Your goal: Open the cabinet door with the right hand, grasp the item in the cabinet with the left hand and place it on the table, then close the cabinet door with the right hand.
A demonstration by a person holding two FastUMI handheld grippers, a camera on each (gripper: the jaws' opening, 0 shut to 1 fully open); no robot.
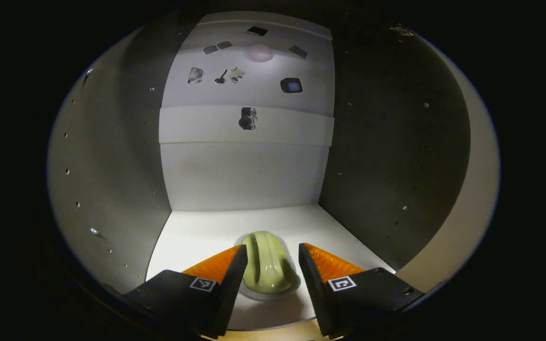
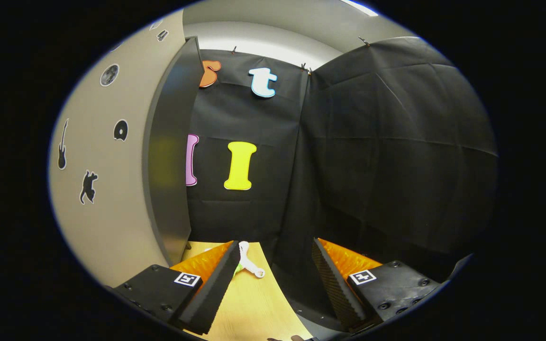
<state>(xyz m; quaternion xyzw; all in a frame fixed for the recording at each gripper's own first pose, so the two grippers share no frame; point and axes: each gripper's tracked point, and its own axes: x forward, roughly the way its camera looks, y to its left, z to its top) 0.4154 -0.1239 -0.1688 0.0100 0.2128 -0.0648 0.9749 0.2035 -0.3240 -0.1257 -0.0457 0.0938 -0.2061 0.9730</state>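
Grasp step is being set up: the left gripper [image 1: 273, 270] is being held level inside the cabinet [image 1: 112, 189], jaws spread, unclenched, straddling the pale green ribbed item [image 1: 267, 265] on the cabinet floor. Centering is advised before squeezing. The right gripper [image 2: 273, 279] is released, empty, beside the open cabinet door [image 2: 168, 156].

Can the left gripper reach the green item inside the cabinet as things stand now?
Probably yes. The left gripper is open, with the green item lying between its fingers on the cabinet floor. Nothing stands between them, so closing should catch it.
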